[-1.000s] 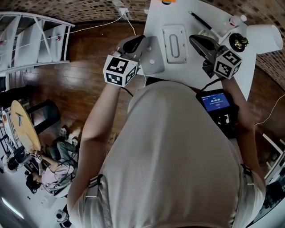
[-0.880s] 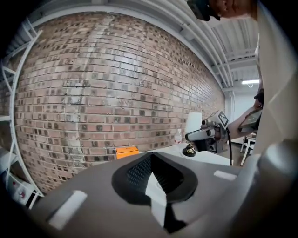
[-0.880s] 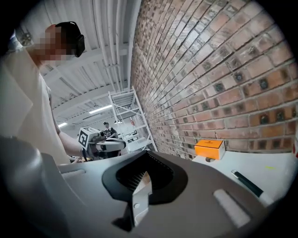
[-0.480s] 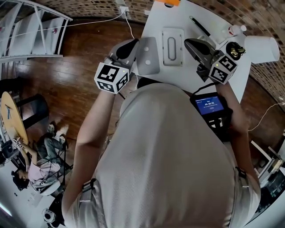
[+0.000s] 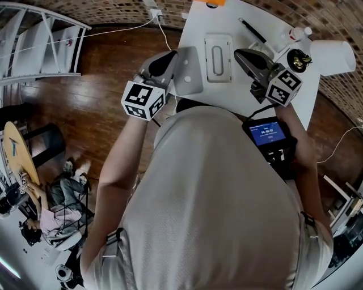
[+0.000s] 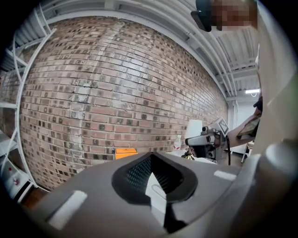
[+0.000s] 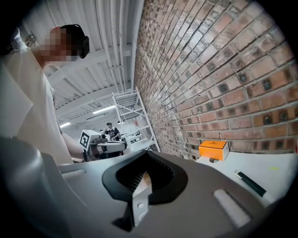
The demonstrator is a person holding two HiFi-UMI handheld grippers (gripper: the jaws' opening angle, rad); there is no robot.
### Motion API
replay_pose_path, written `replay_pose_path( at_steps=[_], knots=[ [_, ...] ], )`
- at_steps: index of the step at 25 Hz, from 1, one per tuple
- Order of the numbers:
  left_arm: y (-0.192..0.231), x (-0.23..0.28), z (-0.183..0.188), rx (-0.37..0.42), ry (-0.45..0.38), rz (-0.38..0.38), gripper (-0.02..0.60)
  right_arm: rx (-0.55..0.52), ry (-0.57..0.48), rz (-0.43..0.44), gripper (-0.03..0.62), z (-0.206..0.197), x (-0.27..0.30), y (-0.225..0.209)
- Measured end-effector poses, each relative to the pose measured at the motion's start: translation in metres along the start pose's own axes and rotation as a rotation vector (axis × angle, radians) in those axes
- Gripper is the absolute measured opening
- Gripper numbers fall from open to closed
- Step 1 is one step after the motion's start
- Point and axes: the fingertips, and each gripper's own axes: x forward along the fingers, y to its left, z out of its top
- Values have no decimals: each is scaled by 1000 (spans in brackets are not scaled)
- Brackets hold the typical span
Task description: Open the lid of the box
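Observation:
The white box [image 5: 219, 56] lies flat on the white table [image 5: 249, 99], its lid down with an oval recess on top. My left gripper [image 5: 169, 58] hovers off the table's left edge, a short way left of the box, jaws shut on nothing. My right gripper [image 5: 243, 55] hangs over the table just right of the box, jaws also shut and empty. In the left gripper view the closed left gripper [image 6: 152, 159] points at the brick wall; the right gripper view shows the right gripper [image 7: 146, 155] closed the same way. Neither gripper touches the box.
An orange box [image 5: 210, 3] stands at the table's far edge, also the orange box [image 7: 213, 149]. A black pen [image 5: 252, 31], a bottle [image 5: 300, 33] and a white roll [image 5: 339, 56] lie at the right. A device with a blue screen [image 5: 266, 131] hangs at my chest. People sit on the floor [image 5: 51, 218].
The left gripper has drifted a little left and down, away from the table's edge. The right gripper has barely moved. Both stay shut.

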Motion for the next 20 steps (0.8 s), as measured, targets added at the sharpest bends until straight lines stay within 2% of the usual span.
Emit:
replay_pose_path(
  at_steps=[20],
  knots=[
    [1,7,9,7,5,-32,2,-25,-8,-19,0,5,2,1]
  ],
)
